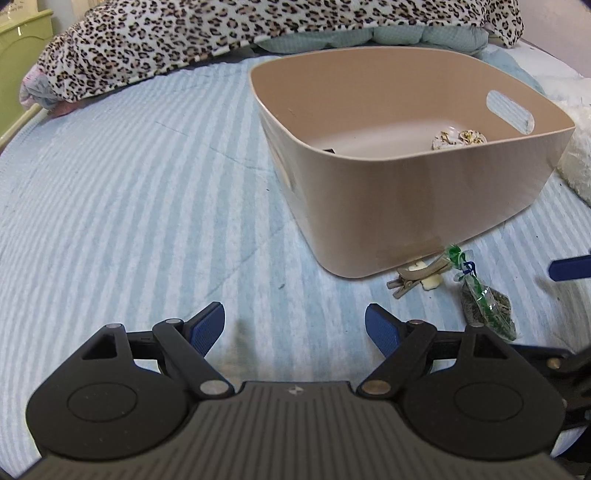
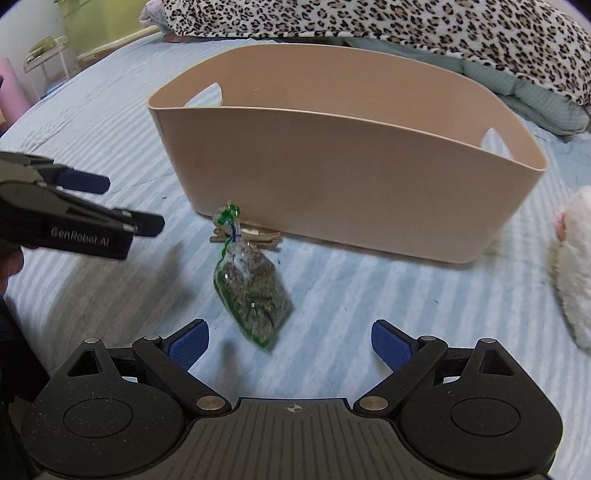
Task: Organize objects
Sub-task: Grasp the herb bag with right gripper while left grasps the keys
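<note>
A beige plastic bin (image 1: 424, 192) with handle cutouts stands on the striped blue bedspread; it also shows in the right wrist view (image 2: 332, 177). Inside it lies a small round patterned item (image 1: 458, 138). In front of the bin lie a tan hair clip (image 1: 417, 277) and a clear green-edged bag of dried herbs (image 1: 487, 302). The bag (image 2: 253, 291) lies just ahead of my open, empty right gripper (image 2: 290, 341), with the clip (image 2: 251, 236) behind it. My left gripper (image 1: 295, 325) is open and empty over bare bedspread, left of the clip; it shows from the side in the right wrist view (image 2: 122, 203).
A leopard-print blanket (image 1: 221, 29) and a teal quilt (image 1: 406, 37) lie bunched behind the bin. A white fluffy item (image 2: 572, 273) lies to the bin's right. Green furniture (image 1: 18, 66) stands beyond the bed's far left edge.
</note>
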{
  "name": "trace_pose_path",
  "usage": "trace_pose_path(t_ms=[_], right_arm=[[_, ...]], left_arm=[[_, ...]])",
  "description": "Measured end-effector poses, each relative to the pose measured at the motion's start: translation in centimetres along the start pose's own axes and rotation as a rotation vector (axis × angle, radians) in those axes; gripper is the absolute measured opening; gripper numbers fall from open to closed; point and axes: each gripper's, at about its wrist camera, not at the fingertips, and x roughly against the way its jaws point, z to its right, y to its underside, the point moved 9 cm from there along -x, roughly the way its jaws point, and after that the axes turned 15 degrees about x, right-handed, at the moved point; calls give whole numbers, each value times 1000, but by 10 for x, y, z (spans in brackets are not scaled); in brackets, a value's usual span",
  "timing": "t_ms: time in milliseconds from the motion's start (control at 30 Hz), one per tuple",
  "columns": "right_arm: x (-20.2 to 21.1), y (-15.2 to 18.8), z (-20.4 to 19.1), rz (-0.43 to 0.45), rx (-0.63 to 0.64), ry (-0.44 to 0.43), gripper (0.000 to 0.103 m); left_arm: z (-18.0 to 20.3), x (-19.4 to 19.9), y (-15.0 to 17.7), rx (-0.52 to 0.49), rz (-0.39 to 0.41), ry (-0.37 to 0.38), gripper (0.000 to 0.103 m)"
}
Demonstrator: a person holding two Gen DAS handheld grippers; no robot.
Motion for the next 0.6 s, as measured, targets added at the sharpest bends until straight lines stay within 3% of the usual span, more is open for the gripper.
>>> trace_pose_path(t_ms=[200,367,600], right_arm=[[-17,-7,12,23,-59,-26,85],[-26,-8,19,29,-56,-19,62],[-24,-6,36,35,-53,47,60]], left_arm=[[17,-14,4,-37,-23,10,84],[29,-21,5,-39,-32,25,84],[49,-29,4,19,-51,90,84]])
